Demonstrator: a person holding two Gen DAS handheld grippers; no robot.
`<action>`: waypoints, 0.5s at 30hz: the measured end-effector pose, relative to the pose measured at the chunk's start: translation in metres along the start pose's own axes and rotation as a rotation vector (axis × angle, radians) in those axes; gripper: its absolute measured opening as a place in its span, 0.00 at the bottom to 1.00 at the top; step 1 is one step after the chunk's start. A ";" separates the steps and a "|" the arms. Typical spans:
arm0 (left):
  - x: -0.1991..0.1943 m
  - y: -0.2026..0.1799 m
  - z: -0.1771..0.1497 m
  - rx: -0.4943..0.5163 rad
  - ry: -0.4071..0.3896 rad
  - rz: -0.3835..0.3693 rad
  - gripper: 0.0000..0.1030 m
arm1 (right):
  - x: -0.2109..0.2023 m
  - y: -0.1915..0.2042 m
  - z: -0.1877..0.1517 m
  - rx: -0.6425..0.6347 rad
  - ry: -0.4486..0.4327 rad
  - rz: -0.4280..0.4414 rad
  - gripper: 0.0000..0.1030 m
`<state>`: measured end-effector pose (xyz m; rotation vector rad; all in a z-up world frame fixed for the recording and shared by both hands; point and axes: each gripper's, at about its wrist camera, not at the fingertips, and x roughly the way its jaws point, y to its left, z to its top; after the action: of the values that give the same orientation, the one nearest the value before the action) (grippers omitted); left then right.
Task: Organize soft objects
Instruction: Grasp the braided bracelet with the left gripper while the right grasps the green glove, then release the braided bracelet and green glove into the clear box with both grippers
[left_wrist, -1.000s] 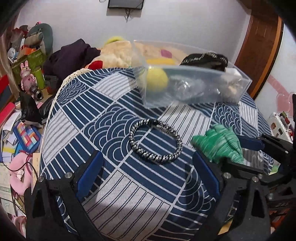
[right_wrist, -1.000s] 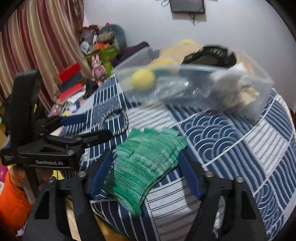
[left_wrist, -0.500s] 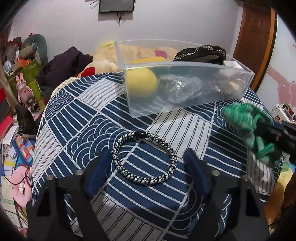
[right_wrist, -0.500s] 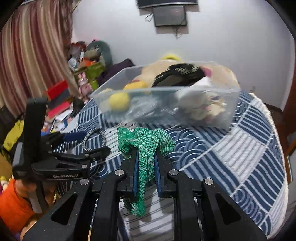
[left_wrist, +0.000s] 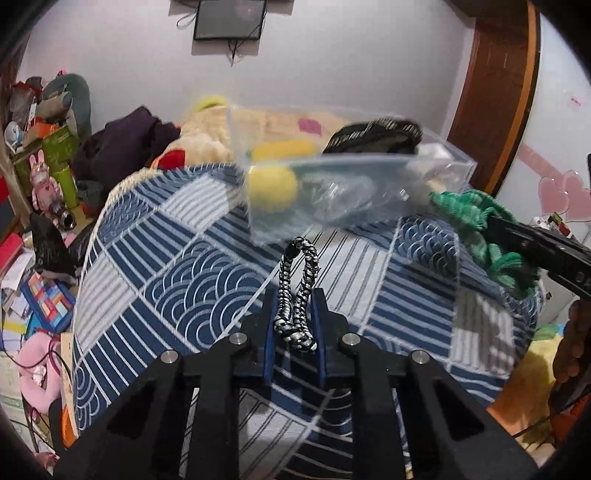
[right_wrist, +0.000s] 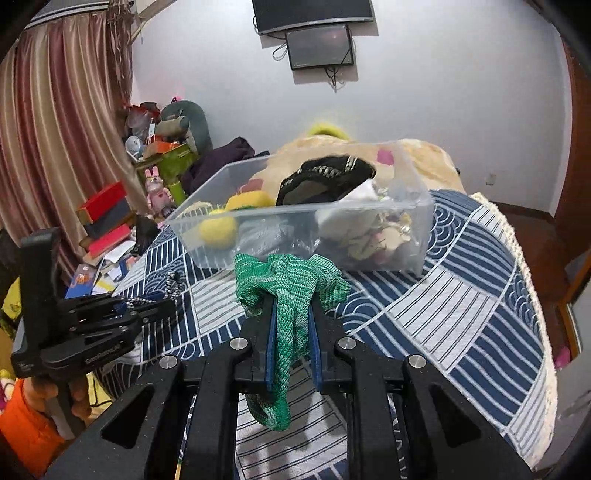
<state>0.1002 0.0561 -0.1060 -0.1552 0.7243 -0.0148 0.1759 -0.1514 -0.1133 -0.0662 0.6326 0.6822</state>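
My left gripper (left_wrist: 294, 295) is shut on a black-and-white braided ring (left_wrist: 297, 291), squeezed flat and lifted off the blue patterned cloth (left_wrist: 192, 266). My right gripper (right_wrist: 291, 306) is shut on a green knitted glove (right_wrist: 291, 284) and holds it above the cloth, in front of the clear plastic bin (right_wrist: 419, 218). The bin (left_wrist: 460, 164) holds a yellow ball (left_wrist: 273, 186), a black fabric item (right_wrist: 325, 177) and other soft things. The glove (left_wrist: 476, 218) and right gripper also show at the right of the left wrist view; the left gripper (right_wrist: 162, 302) shows at the left of the right wrist view.
The round table's cloth edge (right_wrist: 532, 332) drops off at the right. A beige plush (left_wrist: 199, 144) and dark clothes (left_wrist: 125, 147) lie behind the bin. Boxes, toys and papers (left_wrist: 40, 295) clutter the floor at the left. A curtain (right_wrist: 55, 129) hangs at the left.
My left gripper has shut on the braided ring and lifted it. My right gripper shut on the green glove and raised it toward the bin.
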 end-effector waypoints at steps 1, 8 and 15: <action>-0.005 -0.003 0.004 0.006 -0.015 -0.004 0.16 | -0.003 0.000 0.001 0.000 -0.010 -0.004 0.13; -0.026 -0.017 0.033 0.039 -0.109 -0.024 0.16 | -0.019 -0.005 0.022 0.002 -0.090 -0.023 0.13; -0.031 -0.024 0.065 0.050 -0.183 -0.027 0.16 | -0.020 0.002 0.052 -0.031 -0.164 -0.023 0.13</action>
<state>0.1206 0.0433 -0.0339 -0.1170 0.5384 -0.0437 0.1897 -0.1482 -0.0594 -0.0457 0.4635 0.6674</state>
